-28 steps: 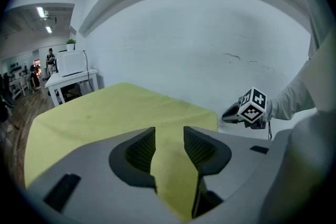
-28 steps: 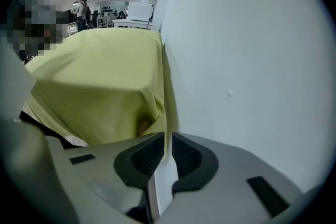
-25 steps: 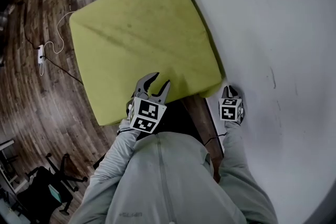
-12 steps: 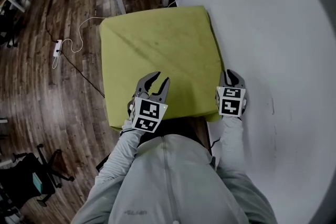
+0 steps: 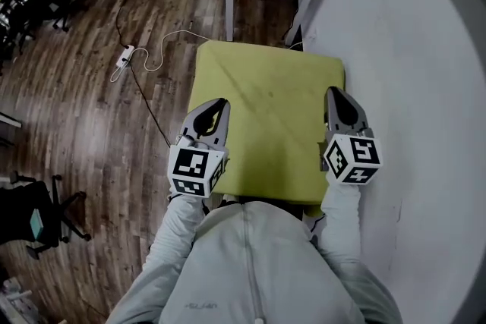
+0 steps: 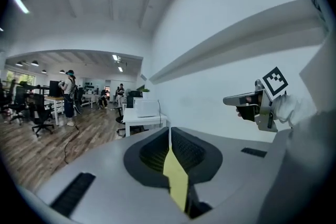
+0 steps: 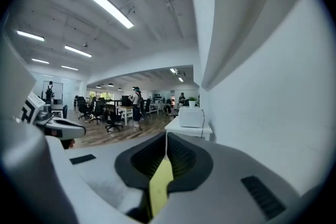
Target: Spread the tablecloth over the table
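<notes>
My left fingers (image 5: pixel 203 119) have just clamped shut on the yellow-green tablecloth (image 5: pixel 269 114) at its left edge, while my right fingers (image 5: pixel 344 110) pinch its right edge tight.

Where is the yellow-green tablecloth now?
In the head view, the tablecloth is mid-frame beside the white wall, pinched by the right gripper and by the left gripper, whose jaws have just been closing.

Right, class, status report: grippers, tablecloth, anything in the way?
Left gripper, jaws just closing, and right gripper both shut on the tablecloth, near edge. Cloth spans between them. Nothing seen on it.
</notes>
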